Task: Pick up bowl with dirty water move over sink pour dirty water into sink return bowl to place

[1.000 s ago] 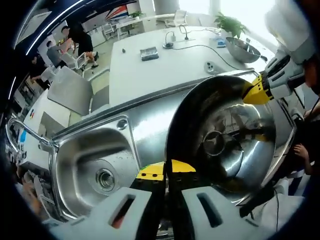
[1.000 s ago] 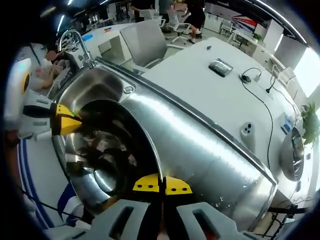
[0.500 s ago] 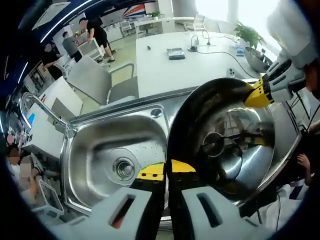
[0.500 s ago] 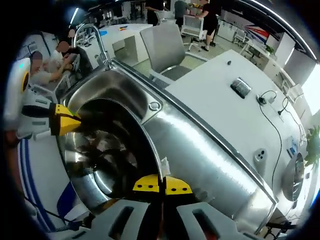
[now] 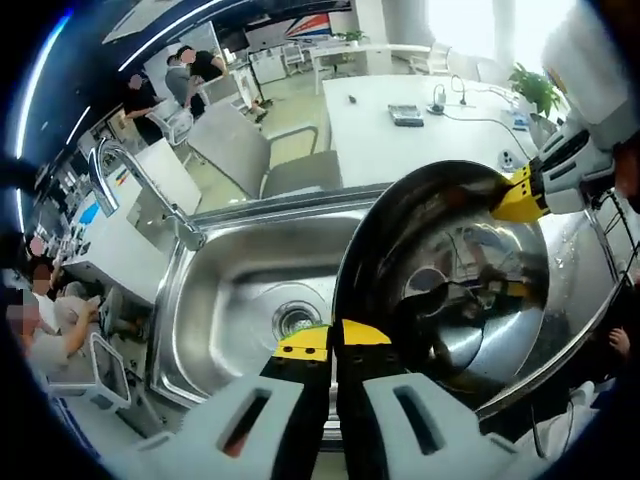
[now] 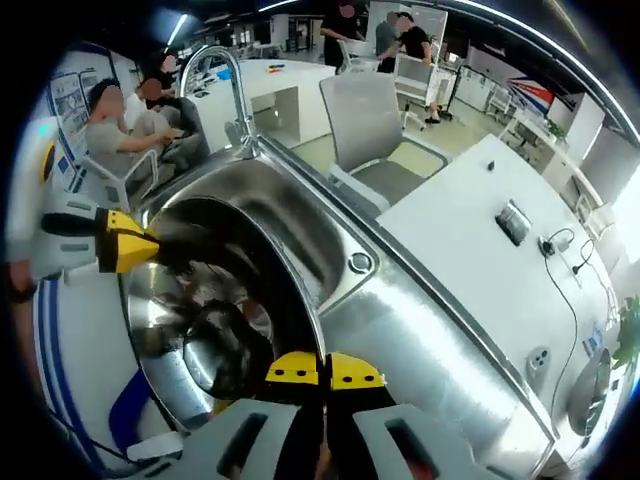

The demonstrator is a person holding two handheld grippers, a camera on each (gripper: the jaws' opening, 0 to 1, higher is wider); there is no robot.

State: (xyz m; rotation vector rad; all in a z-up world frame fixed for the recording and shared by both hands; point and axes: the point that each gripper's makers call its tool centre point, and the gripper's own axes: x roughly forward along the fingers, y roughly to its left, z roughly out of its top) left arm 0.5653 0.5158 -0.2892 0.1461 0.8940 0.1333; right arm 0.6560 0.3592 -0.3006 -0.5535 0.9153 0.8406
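steel sink [image 5: 240, 300] below | bowl [image 5: 450, 290] – rim pinched by left gripper [image 5: 333, 335], right gripper [image 6: 323, 370]

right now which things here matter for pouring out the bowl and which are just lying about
For the job:
- round steel bowl of dirty water
- stainless steel sink basin with its drain
- left gripper and right gripper, each clamped on the bowl's rim

Just lying about:
- curved chrome tap
- grey office chair
- white table with black cables
- second metal bowl
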